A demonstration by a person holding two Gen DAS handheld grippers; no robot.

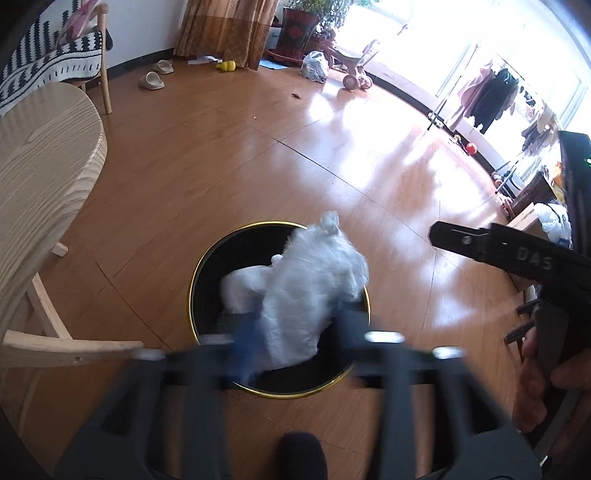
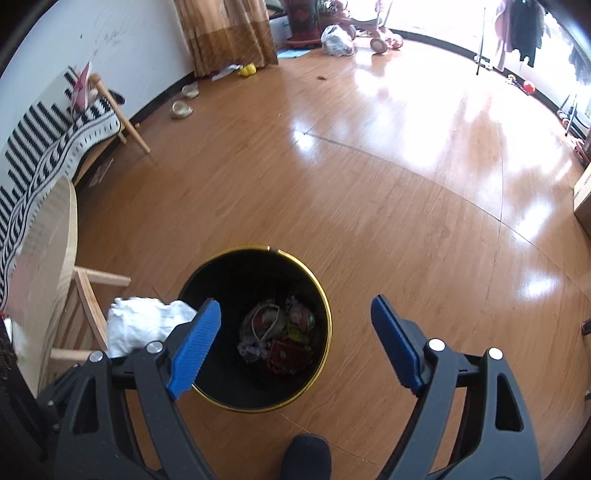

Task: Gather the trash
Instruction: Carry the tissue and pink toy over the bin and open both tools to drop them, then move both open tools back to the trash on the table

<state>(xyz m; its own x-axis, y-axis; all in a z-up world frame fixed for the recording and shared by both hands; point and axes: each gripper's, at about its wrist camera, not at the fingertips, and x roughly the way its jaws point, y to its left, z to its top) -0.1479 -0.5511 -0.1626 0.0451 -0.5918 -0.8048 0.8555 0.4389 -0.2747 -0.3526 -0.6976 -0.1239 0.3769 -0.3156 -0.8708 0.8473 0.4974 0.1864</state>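
Nearest, at 6 o'clock in both wrist views, a dark rounded shoe toe (image 2: 309, 456) on the glossy brown wood-plank floor (image 2: 388, 206).

Just beyond, a round black waste bin with a gold rim (image 2: 320, 295) standing on that floor. At its bottom, seen from the right wrist: a crumpled clear wrapper, a dark red packet and a colourful round wrapper (image 2: 280, 334); print on them too small to read.

Right gripper (image 2: 295, 341) over the bin mouth, blue-padded jaws spread wide, nothing between them.

Left gripper (image 1: 288, 332) blurred, jaws parted, pads not seen pressing on anything; between them and over the bin opening, a crumpled white plastic bag (image 1: 314, 291), at 9 o'clock of the bin in the right wrist view (image 2: 144, 323).

At 3 o'clock in the left view, the right gripper's black body marked "DAS" (image 1: 533, 260), further letters hidden, with a bare hand (image 1: 535, 384) beneath.

At 9 o'clock, a pale wood round tabletop (image 1: 44, 173). Farther, a black-and-white patterned blanket (image 2: 48, 147), beige slippers (image 1: 152, 80), tan curtain (image 1: 225, 29), hanging clothes (image 1: 487, 96) at 2 o'clock.
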